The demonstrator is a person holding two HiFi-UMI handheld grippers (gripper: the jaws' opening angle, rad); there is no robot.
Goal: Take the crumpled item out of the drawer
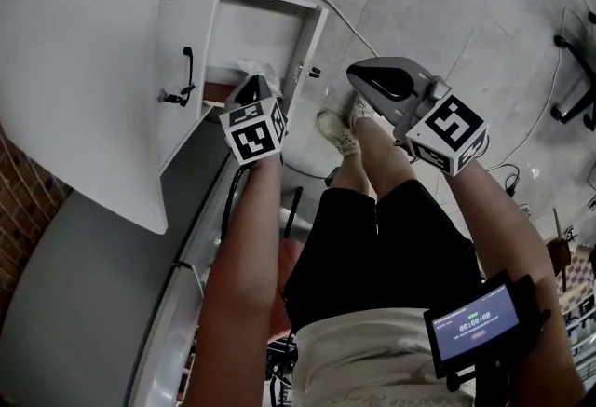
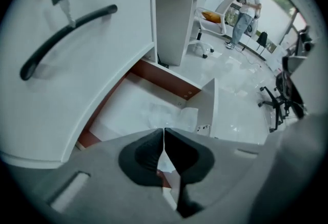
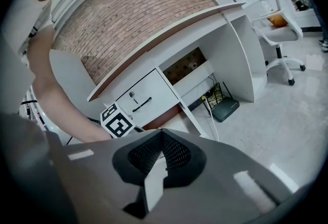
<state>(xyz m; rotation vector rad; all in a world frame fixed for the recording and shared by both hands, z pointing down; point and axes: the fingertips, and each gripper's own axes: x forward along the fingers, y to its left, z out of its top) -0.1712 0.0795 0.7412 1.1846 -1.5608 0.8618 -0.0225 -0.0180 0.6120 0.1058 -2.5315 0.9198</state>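
From where I stand, it all turns on the left claw [image 2: 164,130] and the crumpled item [image 1: 253,67]. The item sits right at the claw's tips, straight ahead along the line the claw points. Both hang over the open drawer [image 1: 309,33], seemingly clear of its white bottom. The claw points steeply down into the drawer, so the item's way out is up and back over the drawer's rim, towards the person. The item is a pale, bunched wad with no long axis that I can pick out. It looks light and loose, and I would expect it to sag below the tips rather than keep a shape.

The left claw's jaws are pressed together at the tips. A pale wisp shows in the slit just behind them, and I judge that a fold of the item is pinched there. The hold looks thin and could slip if the wad snags on the drawer's wall.

The right claw [image 3: 162,133] is much the farther of the two. It is held out beyond the drawer's side, over the floor [image 1: 447,33], well apart from the item. Its jaws are closed too, tip against tip, with nothing between them. As things stand, the left hand alone has the job.
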